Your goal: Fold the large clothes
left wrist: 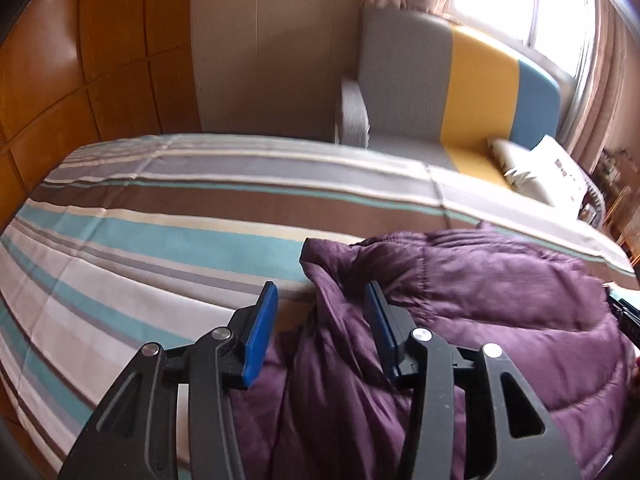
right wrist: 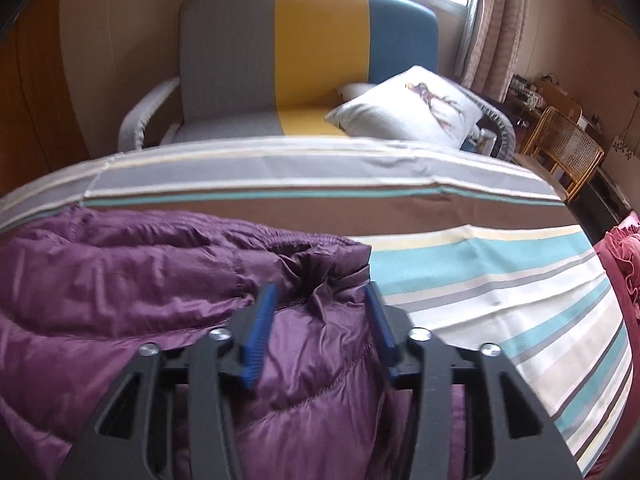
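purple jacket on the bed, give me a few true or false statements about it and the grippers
1. The jacket lies on a striped bedsheet. True.
2. The left gripper is clamped shut on the jacket. False: its jaws stand apart over the jacket's edge.
3. The right gripper is open above the jacket. True.
4. The jacket is green. False: purple.
5. A pillow sits on the sofa beyond the bed. True.

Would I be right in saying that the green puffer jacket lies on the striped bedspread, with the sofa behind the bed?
Not quite: the puffer jacket is purple, not green, as both wrist views show. The rest stands: it lies on the striped bedspread, with the sofa behind the bed.
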Available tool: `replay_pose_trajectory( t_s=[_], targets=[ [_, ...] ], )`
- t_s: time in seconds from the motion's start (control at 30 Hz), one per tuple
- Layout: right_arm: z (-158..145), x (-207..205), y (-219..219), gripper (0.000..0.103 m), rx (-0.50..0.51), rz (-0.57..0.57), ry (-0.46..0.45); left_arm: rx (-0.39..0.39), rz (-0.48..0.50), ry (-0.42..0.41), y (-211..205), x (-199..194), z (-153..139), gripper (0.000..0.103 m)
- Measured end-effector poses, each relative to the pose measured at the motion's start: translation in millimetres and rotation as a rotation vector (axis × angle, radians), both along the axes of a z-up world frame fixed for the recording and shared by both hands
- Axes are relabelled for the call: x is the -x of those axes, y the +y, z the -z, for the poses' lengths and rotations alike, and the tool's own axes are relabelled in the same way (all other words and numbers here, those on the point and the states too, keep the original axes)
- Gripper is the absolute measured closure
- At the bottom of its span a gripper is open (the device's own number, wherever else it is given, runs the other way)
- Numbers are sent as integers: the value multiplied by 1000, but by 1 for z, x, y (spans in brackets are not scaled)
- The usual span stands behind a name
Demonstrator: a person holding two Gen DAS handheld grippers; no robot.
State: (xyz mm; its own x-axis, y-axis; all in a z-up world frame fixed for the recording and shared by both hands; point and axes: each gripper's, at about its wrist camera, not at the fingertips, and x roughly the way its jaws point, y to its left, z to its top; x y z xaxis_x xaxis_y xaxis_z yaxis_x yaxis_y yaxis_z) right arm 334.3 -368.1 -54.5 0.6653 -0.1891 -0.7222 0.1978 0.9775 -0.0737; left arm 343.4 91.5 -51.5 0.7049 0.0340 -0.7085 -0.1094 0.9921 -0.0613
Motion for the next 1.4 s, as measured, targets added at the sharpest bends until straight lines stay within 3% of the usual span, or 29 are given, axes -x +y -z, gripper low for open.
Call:
replay_pose_trajectory(
  t_s=[0.2,0.37,0.67,1.4],
  targets=[
    [-29,34,30,55,-32,-71,-79,3,49,-73,-13,41,-24,59],
    [-34,56,57,55,-74,-136,-95,2,105,-100,-31,64,-29,59],
    [-21,74,72,55,-94,-157,-78,1,173,-103,-56,81,-25,59],
    [16,65,68,54,-101,-135,-23,-51,221,-74,-76,85,0,59]
  ],
)
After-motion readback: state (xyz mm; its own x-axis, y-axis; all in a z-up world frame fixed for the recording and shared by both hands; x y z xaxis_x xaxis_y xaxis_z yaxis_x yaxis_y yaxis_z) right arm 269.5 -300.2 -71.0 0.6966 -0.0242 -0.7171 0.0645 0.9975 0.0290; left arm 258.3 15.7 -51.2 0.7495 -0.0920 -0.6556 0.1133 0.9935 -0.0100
